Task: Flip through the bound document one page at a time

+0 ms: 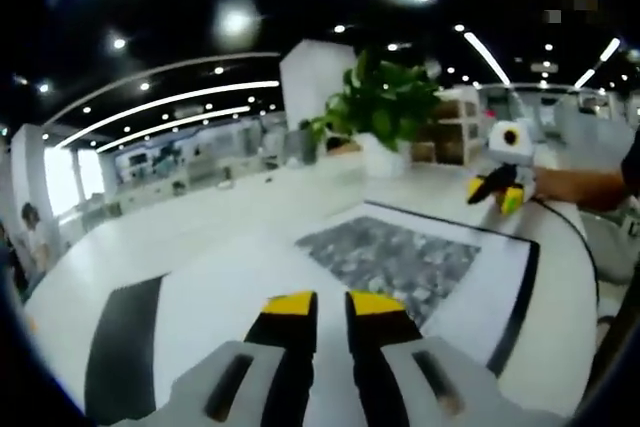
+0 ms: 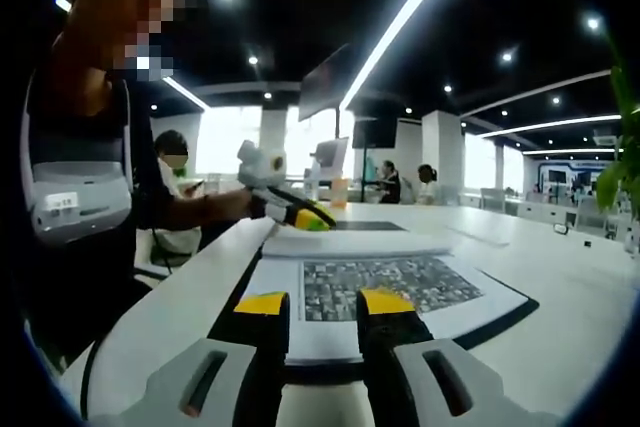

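The bound document (image 2: 390,287) lies open on the white table, showing a page with a grey mosaic picture (image 1: 390,257) and a black border. My right gripper (image 2: 323,303) is open, its jaws either side of the document's near edge. In the left gripper view the right gripper (image 1: 497,192) sits at the far edge, its yellow tips apart. My left gripper (image 1: 332,303) hovers over white paper, jaws a narrow gap apart with nothing seen between them. A hand holds the left gripper (image 2: 303,215) at the far left corner, beside a raised band of white pages (image 2: 350,242).
A potted green plant (image 1: 385,107) stands on the table (image 1: 150,237) past the document. A black strip (image 1: 125,347) lies on the table to the left of my left gripper. The person holding the grippers (image 2: 85,177) stands at the table's left edge; other people sit further back.
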